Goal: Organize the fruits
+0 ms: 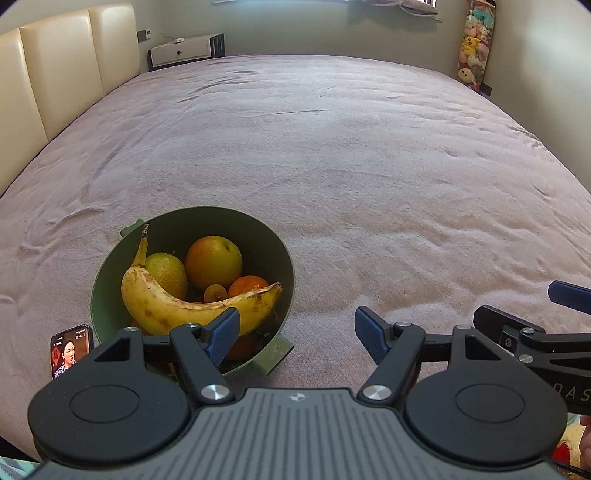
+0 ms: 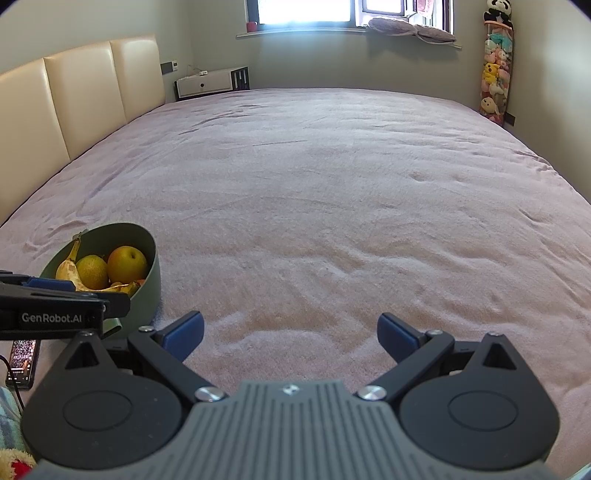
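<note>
Pink bedspread (image 1: 332,166), green bowl (image 1: 258,236) rim partly hidden by wide left gripper (image 1: 295,334), right gripper (image 2: 290,332) wide, empty

A wide bed (image 2: 332,192) under a wrinkled pale pink cover fills the room, with a cream padded headboard (image 2: 92,99) along its left side. Beyond its far edge stand pale green walls (image 2: 207,40), a low white cabinet (image 2: 210,84) and a bright window (image 2: 306,11). A tall holder of plush toys (image 2: 495,74) fills the far right corner.
</note>
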`<state>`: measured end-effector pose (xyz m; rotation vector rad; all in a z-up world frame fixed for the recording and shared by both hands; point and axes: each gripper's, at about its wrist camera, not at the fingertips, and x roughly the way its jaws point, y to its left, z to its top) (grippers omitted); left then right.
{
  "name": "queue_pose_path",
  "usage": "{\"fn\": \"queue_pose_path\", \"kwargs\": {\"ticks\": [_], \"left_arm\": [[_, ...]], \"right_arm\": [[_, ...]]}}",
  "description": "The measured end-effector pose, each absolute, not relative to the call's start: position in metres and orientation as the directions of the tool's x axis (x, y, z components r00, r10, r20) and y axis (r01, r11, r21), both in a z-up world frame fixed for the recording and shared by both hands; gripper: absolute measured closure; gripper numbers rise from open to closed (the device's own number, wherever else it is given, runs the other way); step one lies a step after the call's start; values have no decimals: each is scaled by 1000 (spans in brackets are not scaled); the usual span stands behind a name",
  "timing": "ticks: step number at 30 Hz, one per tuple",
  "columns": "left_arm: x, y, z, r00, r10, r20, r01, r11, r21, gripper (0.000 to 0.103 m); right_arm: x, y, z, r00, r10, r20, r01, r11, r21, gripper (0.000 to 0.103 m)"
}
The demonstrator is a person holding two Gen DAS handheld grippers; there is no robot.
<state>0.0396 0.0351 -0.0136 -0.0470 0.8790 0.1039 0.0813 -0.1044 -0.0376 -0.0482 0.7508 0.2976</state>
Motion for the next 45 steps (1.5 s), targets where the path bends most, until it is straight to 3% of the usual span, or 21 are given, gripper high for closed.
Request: {"fn": "queue_pose_path", "kwargs": {"ticks": [45], "left_arm": [[38, 37, -8, 637, 76, -767, -116, 993, 2, 20]], "right_arm": [[80, -103, -39, 693, 250, -676, -282, 957, 65, 6]]}}
